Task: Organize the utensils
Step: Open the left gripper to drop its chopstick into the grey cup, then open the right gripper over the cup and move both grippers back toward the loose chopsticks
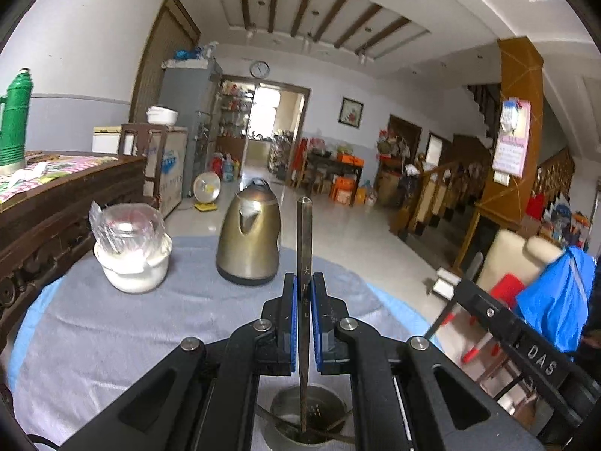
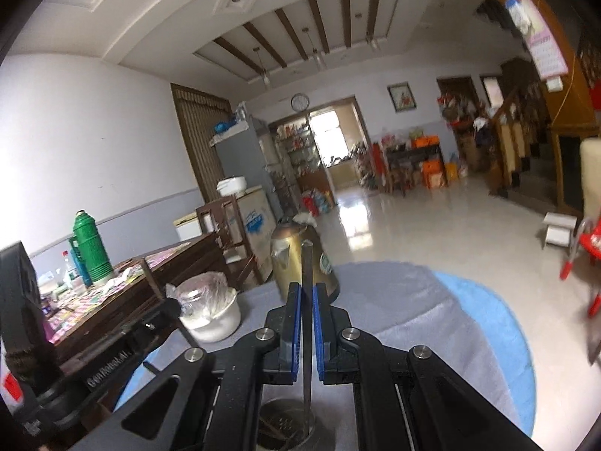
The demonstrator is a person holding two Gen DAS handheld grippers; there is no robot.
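The left gripper clamps a dark chopstick upright — faint characters run down it — its tip over the metal holder directly beneath. The right gripper pinches another chopstick above that holder. "DAS" and "GenRobot.AI" mark the gripper bodies.

Black left gripper with blue pads, clamped on a dark grey metal chopstick. Same black and blue on the right gripper, closed on a dark chopstick. Dull silver steel holder near the bottom. Grey cloth over a light blue table. Brassy gold kettle with black base. White pot. Green thermos far left, on pink-and-green checked cloth.
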